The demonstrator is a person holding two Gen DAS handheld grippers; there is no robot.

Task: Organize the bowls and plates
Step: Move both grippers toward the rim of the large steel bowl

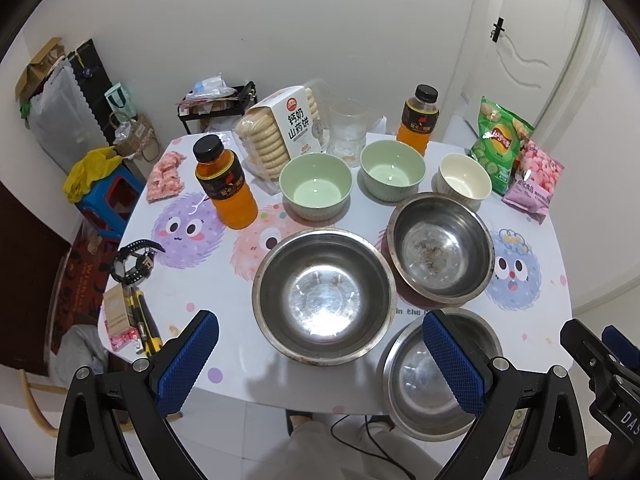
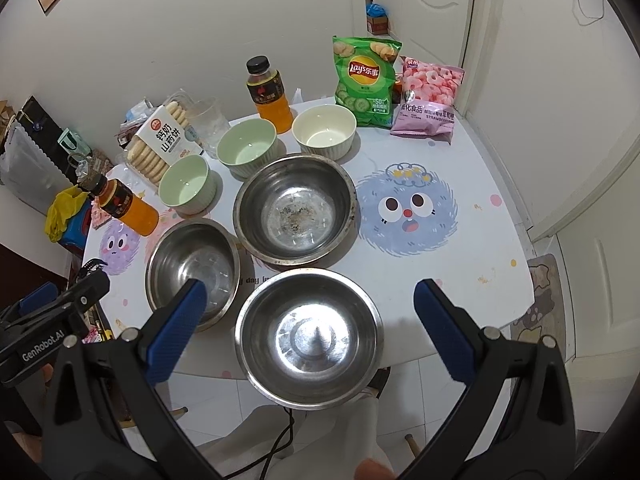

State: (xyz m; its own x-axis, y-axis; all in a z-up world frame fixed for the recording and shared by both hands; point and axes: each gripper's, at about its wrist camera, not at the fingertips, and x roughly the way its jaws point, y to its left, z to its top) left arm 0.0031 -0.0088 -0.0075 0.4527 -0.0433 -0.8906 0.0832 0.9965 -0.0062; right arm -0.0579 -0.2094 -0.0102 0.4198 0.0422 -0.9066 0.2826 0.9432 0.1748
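Note:
Three steel bowls stand on the white cartoon-print table (image 1: 208, 280). My left gripper (image 1: 319, 326) is open above the near rim of the middle steel bowl (image 1: 324, 296), holding nothing. To its right is a stained steel bowl (image 1: 440, 248). My right gripper (image 2: 311, 292) is open over the nearest steel bowl (image 2: 308, 336), which hangs over the table's front edge. Behind them sit two green bowls (image 1: 316, 186) (image 1: 392, 168) and a cream bowl (image 1: 464, 178). In the right wrist view the stained bowl (image 2: 296, 208) lies beyond the near one.
Two orange drink bottles (image 1: 226, 184) (image 1: 418, 118), a biscuit box (image 1: 280, 132), a glass cup (image 1: 348, 128), a green chip bag (image 2: 364, 80) and a pink snack bag (image 2: 430, 96) line the back. A watch (image 1: 134, 262) and a utility knife (image 1: 142, 320) lie at the left edge.

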